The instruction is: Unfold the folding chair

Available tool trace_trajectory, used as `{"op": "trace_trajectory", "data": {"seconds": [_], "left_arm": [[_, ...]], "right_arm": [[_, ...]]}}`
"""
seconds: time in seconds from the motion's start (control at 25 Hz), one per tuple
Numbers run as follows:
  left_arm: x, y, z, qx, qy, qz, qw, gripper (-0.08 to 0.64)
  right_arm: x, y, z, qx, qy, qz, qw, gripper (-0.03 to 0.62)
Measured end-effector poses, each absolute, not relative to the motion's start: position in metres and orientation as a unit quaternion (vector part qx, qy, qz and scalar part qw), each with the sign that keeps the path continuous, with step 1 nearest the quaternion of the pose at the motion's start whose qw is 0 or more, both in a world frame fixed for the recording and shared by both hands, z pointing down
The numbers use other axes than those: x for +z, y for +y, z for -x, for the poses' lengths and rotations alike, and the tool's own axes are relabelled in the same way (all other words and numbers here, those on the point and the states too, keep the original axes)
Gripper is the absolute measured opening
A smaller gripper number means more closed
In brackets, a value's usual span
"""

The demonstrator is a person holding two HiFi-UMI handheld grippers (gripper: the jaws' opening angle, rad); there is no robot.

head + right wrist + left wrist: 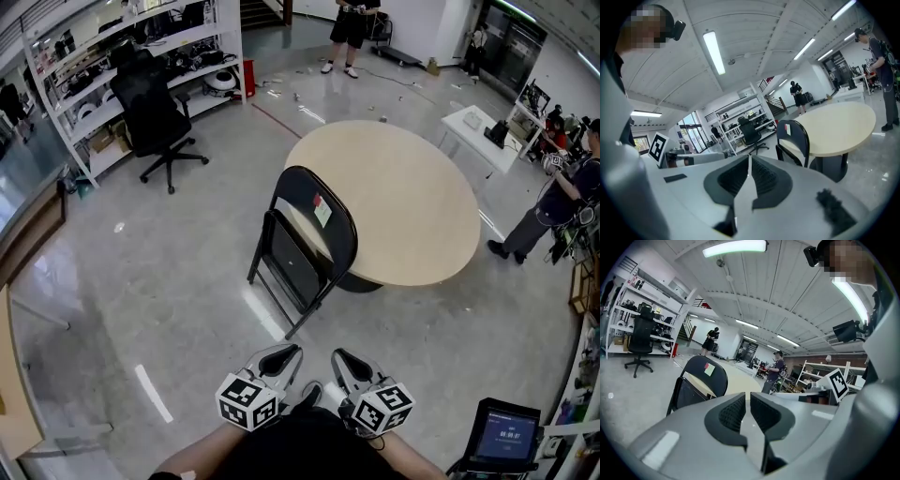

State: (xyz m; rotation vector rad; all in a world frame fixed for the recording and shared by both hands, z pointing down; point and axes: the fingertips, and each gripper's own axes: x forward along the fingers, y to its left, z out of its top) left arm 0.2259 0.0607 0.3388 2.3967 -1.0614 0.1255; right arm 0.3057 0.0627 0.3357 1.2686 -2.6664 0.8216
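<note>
A black folding chair [309, 234] stands folded on the grey floor, its rounded back against the edge of a round beige table [403, 197]. A small red-and-green label sits on its backrest. Both grippers hang low in the head view, side by side and well short of the chair: the left gripper [284, 355] and the right gripper [343, 360] point at it. In the left gripper view the jaws [748, 401] stand nearly together with only a slit and nothing between them, the chair [701, 376] beyond. In the right gripper view the jaws [750, 164] meet, empty, with the chair [794, 136] ahead.
A black office chair [155, 108] stands by white shelves [122, 56] at the far left. A small white table [478, 127] and a person [553, 202] are at the right, another person [349, 28] far back. A screen on a stand [506, 436] is near right.
</note>
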Motion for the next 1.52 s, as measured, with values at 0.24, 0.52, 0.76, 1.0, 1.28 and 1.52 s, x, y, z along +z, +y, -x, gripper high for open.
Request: {"op": "trace_trajectory", "data": {"seconds": [0.24, 0.52, 0.76, 1.0, 1.28, 1.52], "left_arm": [[0.336, 0.051, -0.233, 0.048, -0.400, -0.881, 0.249, 0.035], [0.347, 0.025, -0.237, 0.047, -0.426, -0.864, 0.264, 0.035], [0.363, -0.002, -0.251, 0.055, -0.387, -0.875, 0.285, 0.041], [0.359, -0.034, -0.248, 0.053, -0.356, -0.885, 0.297, 0.048], [0.359, -0.085, -0.215, 0.051, -0.336, -0.889, 0.307, 0.055], [0.370, -0.128, -0.188, 0.048, -0.320, -0.894, 0.309, 0.057]], "right_arm": [[0.338, 0.052, -0.316, 0.275, -0.869, -0.410, 0.031, 0.023], [0.347, 0.029, -0.331, 0.286, -0.867, -0.406, 0.034, 0.023], [0.356, 0.005, -0.344, 0.293, -0.849, -0.438, 0.034, 0.023], [0.349, -0.024, -0.345, 0.296, -0.830, -0.471, 0.030, 0.023], [0.349, -0.073, -0.325, 0.301, -0.811, -0.501, 0.032, 0.023], [0.354, -0.128, -0.321, 0.287, -0.808, -0.513, 0.034, 0.025]]}}
